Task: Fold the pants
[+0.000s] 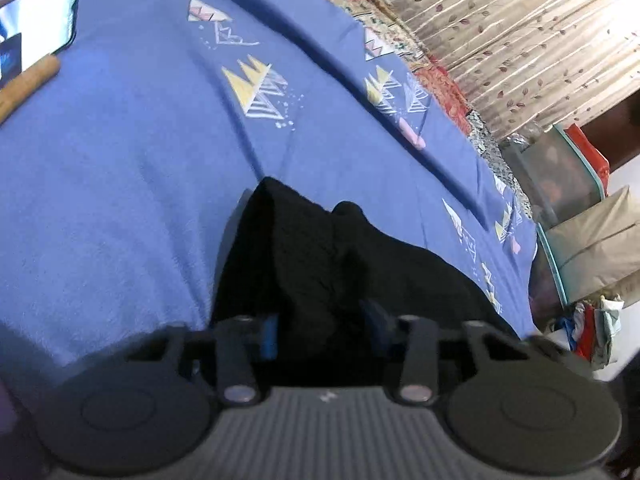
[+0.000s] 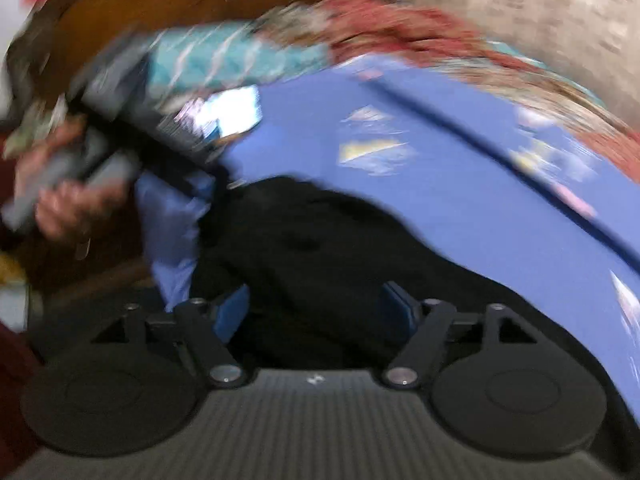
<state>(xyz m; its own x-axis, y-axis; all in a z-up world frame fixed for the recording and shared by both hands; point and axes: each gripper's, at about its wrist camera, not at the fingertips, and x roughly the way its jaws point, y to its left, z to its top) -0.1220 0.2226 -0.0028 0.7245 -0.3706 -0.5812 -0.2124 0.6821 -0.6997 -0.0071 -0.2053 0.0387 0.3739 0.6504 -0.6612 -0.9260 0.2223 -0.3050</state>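
The black pants (image 1: 320,256) lie bunched on the blue bedspread (image 1: 120,184), a humped heap with no clean crease showing, so I'd judge the folding is barely under way and most of it is left to do.

On the left, the left gripper (image 1: 320,330) points downward at the bed with a ridge of the dark cloth rising between its blue pads (image 1: 269,336). The pads sit close in against that fold and look clamped on it, though black on black makes the contact hard to read. Beyond the fingertips the bedspread is bare; a phone (image 1: 36,28) lies far off to their upper left.

On the right, the right gripper (image 2: 316,312) has its fingers (image 2: 234,304) spread wide apart, the pants lying loose under and between them, not pinched. The picture is smeared. Up to the left of these fingers a hand (image 2: 68,204) grips the other tool's handle.
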